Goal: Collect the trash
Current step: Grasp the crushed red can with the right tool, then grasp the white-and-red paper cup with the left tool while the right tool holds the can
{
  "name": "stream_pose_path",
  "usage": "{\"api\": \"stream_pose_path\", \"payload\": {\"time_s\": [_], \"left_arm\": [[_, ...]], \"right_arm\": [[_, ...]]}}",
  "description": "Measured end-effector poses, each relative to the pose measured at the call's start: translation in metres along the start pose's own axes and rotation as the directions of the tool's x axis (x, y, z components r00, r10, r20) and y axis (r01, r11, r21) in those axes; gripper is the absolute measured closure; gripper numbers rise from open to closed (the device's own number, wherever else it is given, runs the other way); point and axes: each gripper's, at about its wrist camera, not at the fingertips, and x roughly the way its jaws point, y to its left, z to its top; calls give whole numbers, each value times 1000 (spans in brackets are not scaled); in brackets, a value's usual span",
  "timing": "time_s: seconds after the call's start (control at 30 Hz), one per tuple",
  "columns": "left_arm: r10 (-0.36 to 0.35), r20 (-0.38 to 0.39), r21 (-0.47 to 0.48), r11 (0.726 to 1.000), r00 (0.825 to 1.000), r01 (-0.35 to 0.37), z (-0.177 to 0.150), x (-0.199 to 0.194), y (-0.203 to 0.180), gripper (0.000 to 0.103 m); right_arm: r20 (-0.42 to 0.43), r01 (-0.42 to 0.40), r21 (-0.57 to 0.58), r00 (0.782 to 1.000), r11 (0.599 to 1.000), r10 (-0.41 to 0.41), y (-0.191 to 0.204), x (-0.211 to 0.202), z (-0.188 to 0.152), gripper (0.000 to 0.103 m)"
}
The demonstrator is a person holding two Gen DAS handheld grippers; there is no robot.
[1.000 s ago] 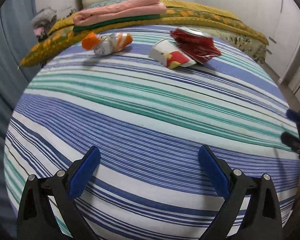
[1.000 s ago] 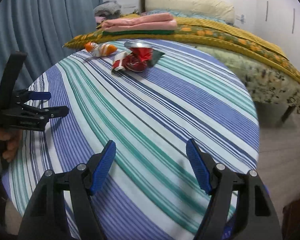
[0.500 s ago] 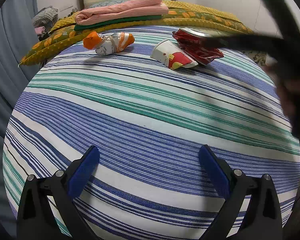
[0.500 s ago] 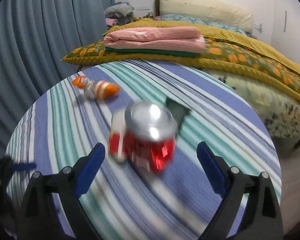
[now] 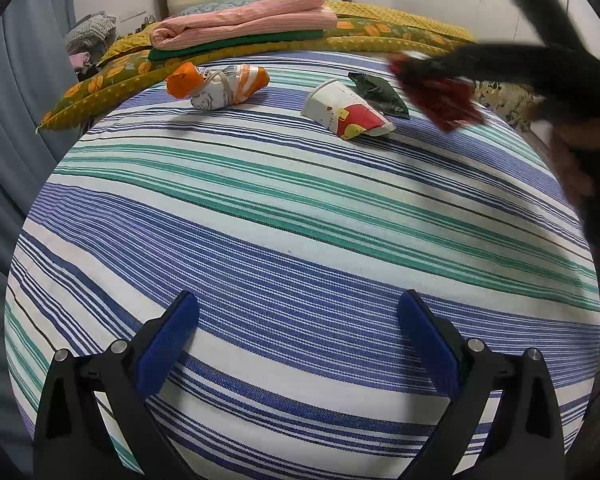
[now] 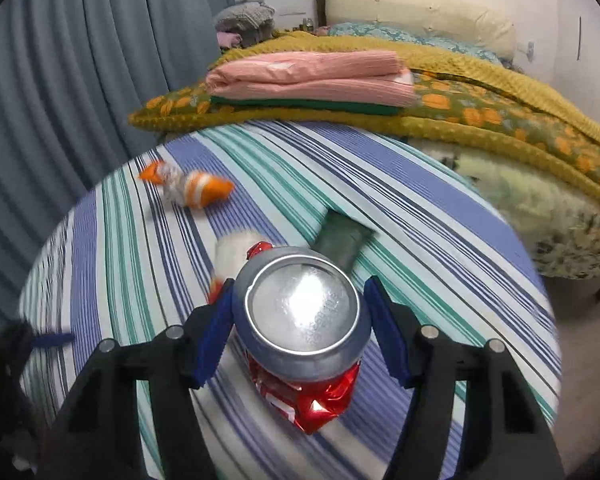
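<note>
We look across a striped sheet of blue, green and white, with a bed behind it under a yellow quilt, folded pink cloth stacked on top and grey-blue curtains to one side.

The crushed red can sits right between the blue pads of the right tool. Its silver end faces the wrist camera, and both pads lie against its sides, so the tool is clenched on the can, having just narrowed around it. The can's body is dented and crumpled, shiny red foil-like metal with white print, and it hangs below the silver rim above the sheet. From the left wrist view the can shows as a blurred red shape at the tip of the dark right tool, beside the far trash.

A squashed white paper cup with red and yellow print lies on the sheet just behind the can, next to a dark green wrapper. An orange and white crumpled packet lies well apart from them, nearer the curtains.

The left tool points down at the bare sheet with its pads spread wide and nothing between them. A hand grips the right tool's handle at the frame's edge.
</note>
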Motion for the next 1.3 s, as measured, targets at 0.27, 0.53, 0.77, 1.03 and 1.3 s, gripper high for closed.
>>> {"api": "stream_pose_path", "payload": {"time_s": [0.27,0.53,0.77,1.03,1.3], "left_arm": [[0,0,0,1000,1000,0,0,0,0,5],[0,0,1,1000,1000,0,0,0,0,4],[1,0,-1,1000,1000,-1,0,0,1,4],[-86,25,-36,996,996,87,43,18,-12,4],[-67,30,-94,993,997,69,126,63,-36,4]], "right_arm": [[-86,119,6,989,993,-118,-6,-48,-72,39],[-29,122,119,992,985,-119,-16,-47,-109,11],[-51,113,127,993,985,-107,-5,-36,-122,10],[-78,149,128,987,980,-140,-5,-31,-126,10],[-79,152,127,987,980,-143,-5,-30,-126,10]]}}
